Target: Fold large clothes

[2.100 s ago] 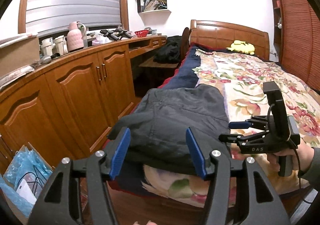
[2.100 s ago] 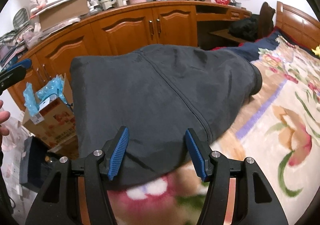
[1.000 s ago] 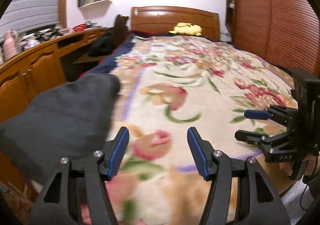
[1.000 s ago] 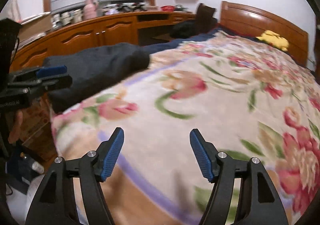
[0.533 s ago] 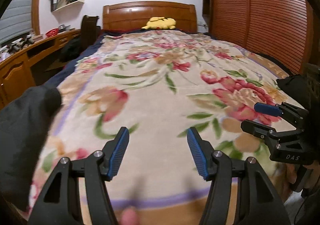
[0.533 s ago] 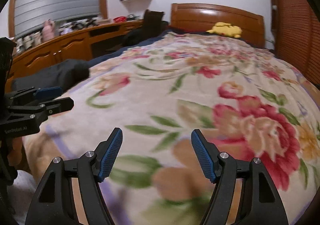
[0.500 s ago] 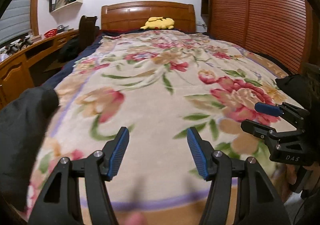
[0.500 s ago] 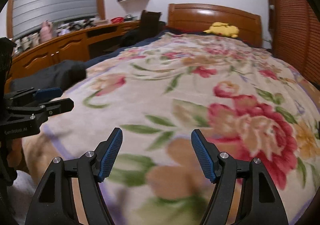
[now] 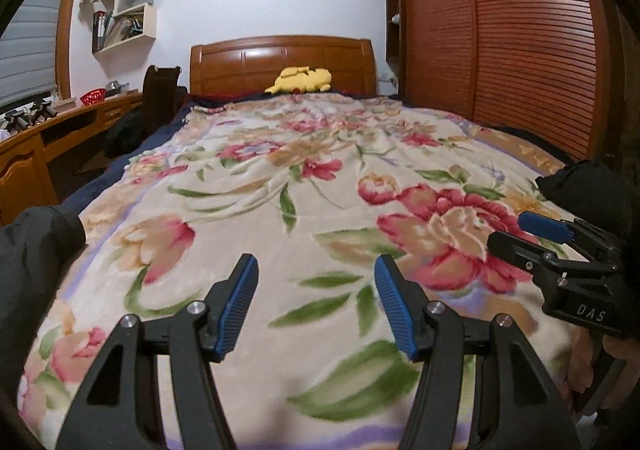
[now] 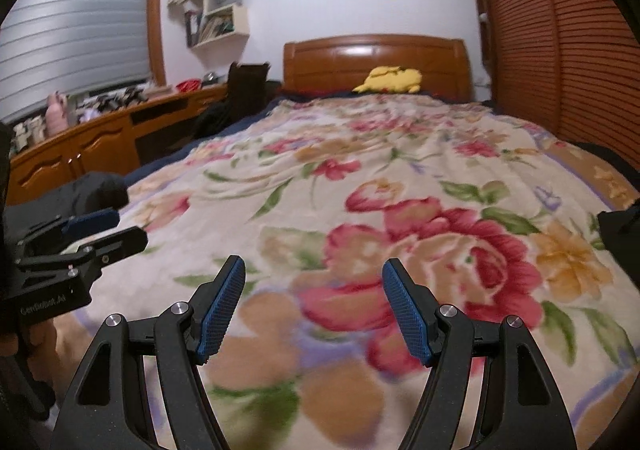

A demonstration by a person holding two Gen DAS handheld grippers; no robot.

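Left gripper [image 9: 316, 304] and right gripper [image 10: 312, 306]: both with jaws apart, nothing between them, held side by side above the floral blanket [image 9: 304, 178]. A folded dark garment [image 9: 36, 250] lies off the left gripper's left. Another dark garment [image 10: 620, 230] sits beyond the right gripper's right; judged next for pickup, requiring a reach rightward.

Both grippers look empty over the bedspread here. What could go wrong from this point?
1. The folded dark garment lies at the bed's left edge and might slide off.
2. The next dark garment sits at the right edge, mostly out of frame, so the right gripper may grab it blindly.
3. The left gripper hangs open close over the floral blanket and could snag it.
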